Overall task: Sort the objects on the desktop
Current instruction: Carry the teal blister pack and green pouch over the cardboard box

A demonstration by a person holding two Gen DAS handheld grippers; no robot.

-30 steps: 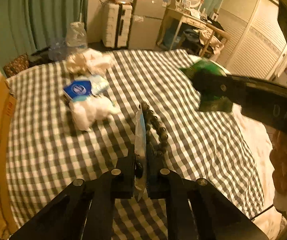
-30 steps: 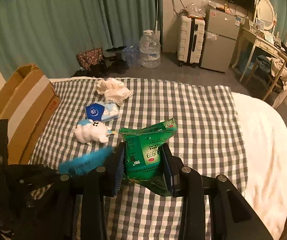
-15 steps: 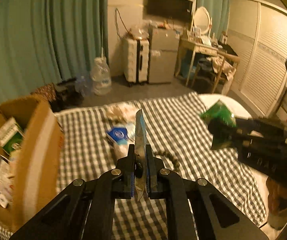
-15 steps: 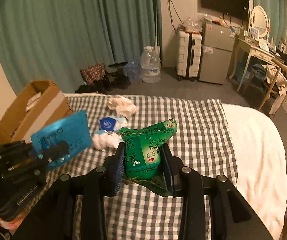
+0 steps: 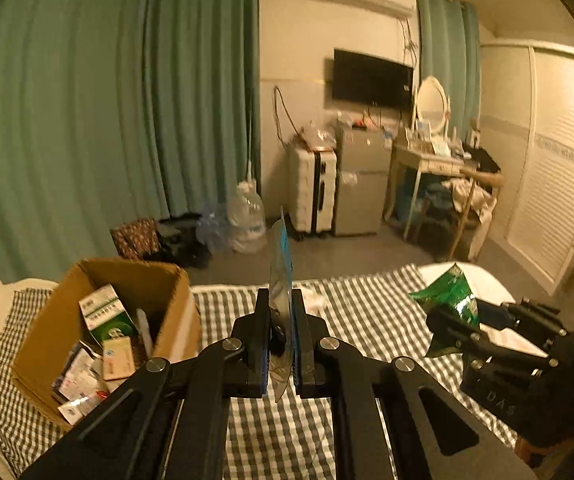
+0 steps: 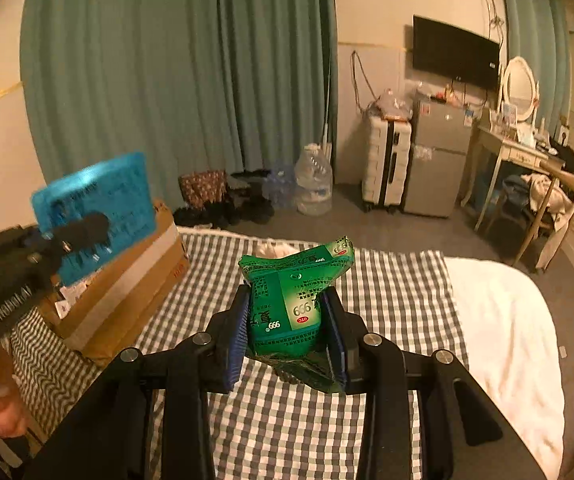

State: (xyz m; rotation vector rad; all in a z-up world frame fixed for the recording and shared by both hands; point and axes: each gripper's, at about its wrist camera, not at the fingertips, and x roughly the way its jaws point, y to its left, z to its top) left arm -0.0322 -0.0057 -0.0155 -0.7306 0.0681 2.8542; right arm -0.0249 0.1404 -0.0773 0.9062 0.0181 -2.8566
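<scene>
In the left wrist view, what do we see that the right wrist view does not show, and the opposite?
Only the left wrist view looks into the open cardboard box, with cartons and packets inside; the blue packet held by the left gripper appears edge-on.

Only the right wrist view shows that packet's broad blue face and the printed front of the green packet gripped by the right gripper.

Both show the checkered cloth, green curtains and suitcase.

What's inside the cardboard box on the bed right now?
The cardboard box holds a green and white carton, a small tan packet and loose white packets. Anything beneath them is covered.
</scene>
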